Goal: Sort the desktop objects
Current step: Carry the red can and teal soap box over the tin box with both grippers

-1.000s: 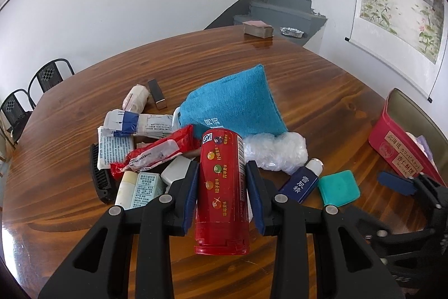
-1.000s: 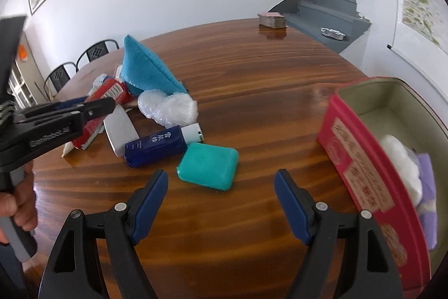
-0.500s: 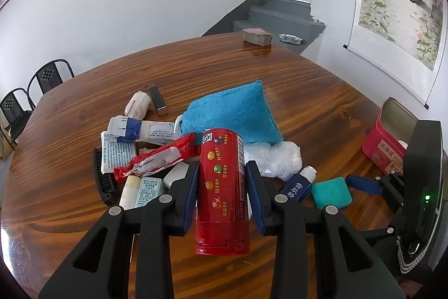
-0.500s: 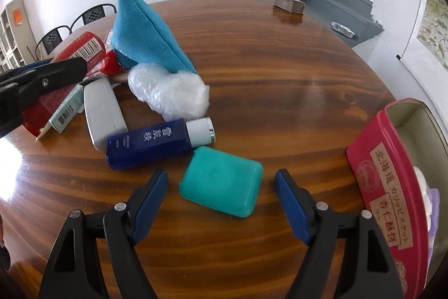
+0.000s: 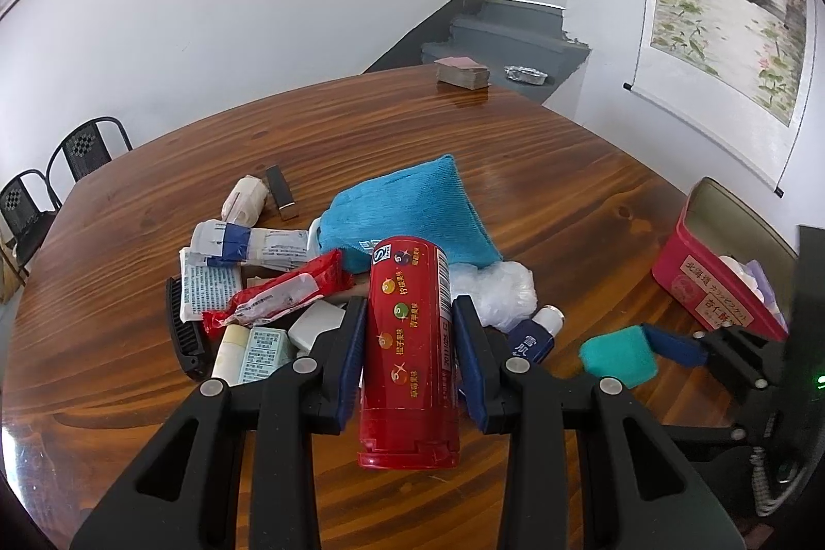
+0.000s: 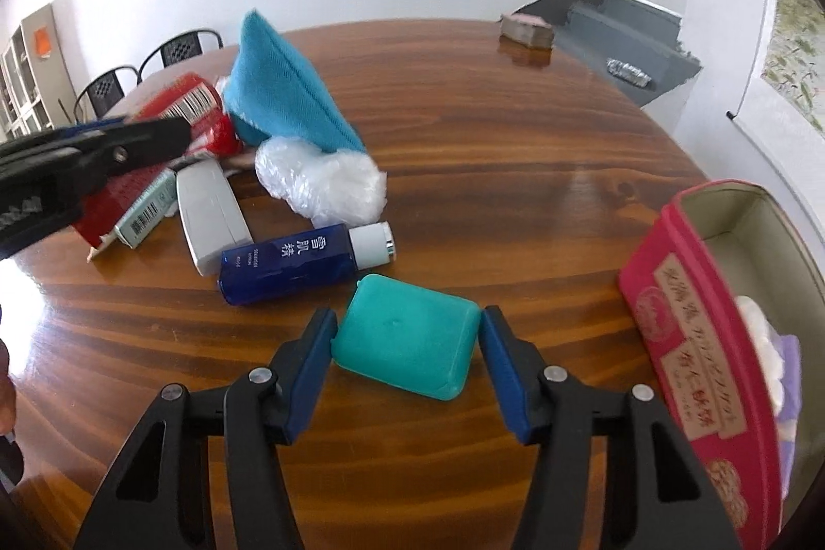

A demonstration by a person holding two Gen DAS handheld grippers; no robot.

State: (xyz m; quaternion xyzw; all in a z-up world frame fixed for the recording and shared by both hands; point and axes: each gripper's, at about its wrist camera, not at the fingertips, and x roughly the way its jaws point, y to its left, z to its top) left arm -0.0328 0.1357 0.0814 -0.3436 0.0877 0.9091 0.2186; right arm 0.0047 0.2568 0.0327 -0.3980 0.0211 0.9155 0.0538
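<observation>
Left gripper (image 5: 410,359): clenched on a red cylindrical canister (image 5: 411,344), held above the wooden table (image 5: 541,168) beside the clutter pile. Right gripper (image 6: 407,369): jaws have just been closing around the teal soap case (image 6: 405,346), which lies flat on the table just beside a blue bottle (image 6: 304,264); pads stand at its two sides, firm pressure not confirmed.

Judgement: the grip should finish squarely on the case's short sides, keeping it level, before lifting clear of the bottle towards the red tin (image 6: 706,344).

Right wrist view alone shows the pad-to-case contact and the tin's interior, with white and purple items. Left wrist view alone shows the far pile: black comb (image 5: 183,333), red sachet (image 5: 278,292), blue cloth (image 5: 412,210)
</observation>
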